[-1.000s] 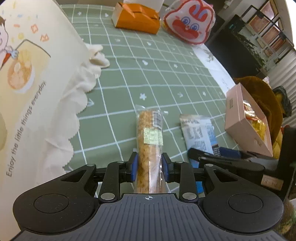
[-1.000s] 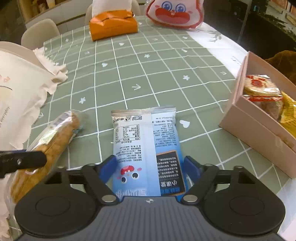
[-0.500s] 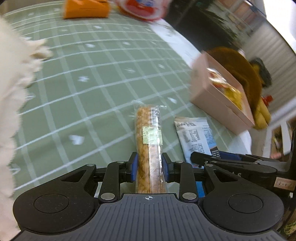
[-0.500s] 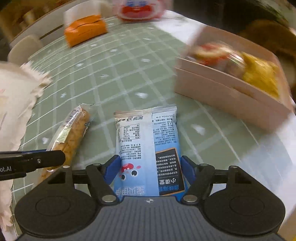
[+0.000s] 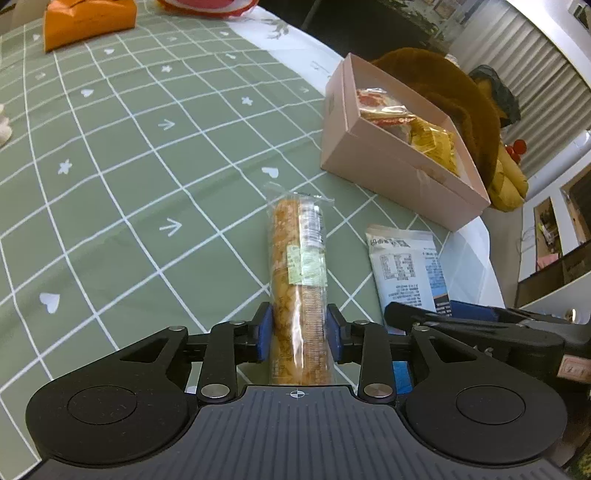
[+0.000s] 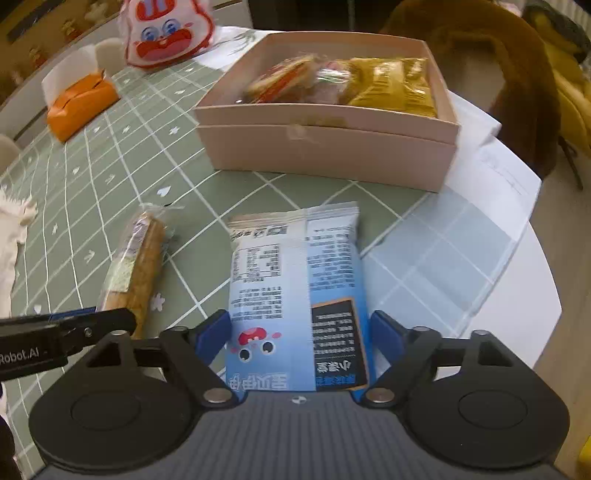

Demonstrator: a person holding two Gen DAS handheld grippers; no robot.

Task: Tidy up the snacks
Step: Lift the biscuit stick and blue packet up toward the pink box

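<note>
Snacks in two wrappers sit between the jaws of two hand-held grippers above a table point(image 5: 110, 192) covered in a green grid-patterned cloth. The left gripper point(image 5: 298, 328) has a long wrapped bread stick point(image 5: 298, 258) between its blue pads point(image 5: 264, 332); its jaws are opening, and the pads stand right against the clear wrapper, though whether they press it cannot be told. The stick points away from the camera, its far end over the cloth just short of a pink box point(image 5: 384, 166). The right gripper point(image 6: 301, 339) has a blue-and-white snack packet point(image 6: 295, 291) between its jaws, printed back uppermost; these jaws are opening too, with a slim gap showing beside the right pad point(image 6: 384, 336) while the left pad lies at the packet's edge. The packet's far end reaches toward the near wall of the pink box point(image 6: 325, 151), which stands by the table's rim and already contains a red-and-orange wrapped snack point(image 6: 284, 79) and a yellow packet point(image 6: 395, 85) lying side by side. In the right wrist view the bread stick point(image 6: 138, 266) lies to the left of the blue packet, with the tip of the left gripper point(image 6: 92, 325) at its near end. Farther back on the table rest an orange pouch point(image 6: 81, 103) and a red-and-white rabbit-face bag point(image 6: 166, 33). A brown plush item point(image 5: 443, 96) sits beyond the box, off the table's edge.
</note>
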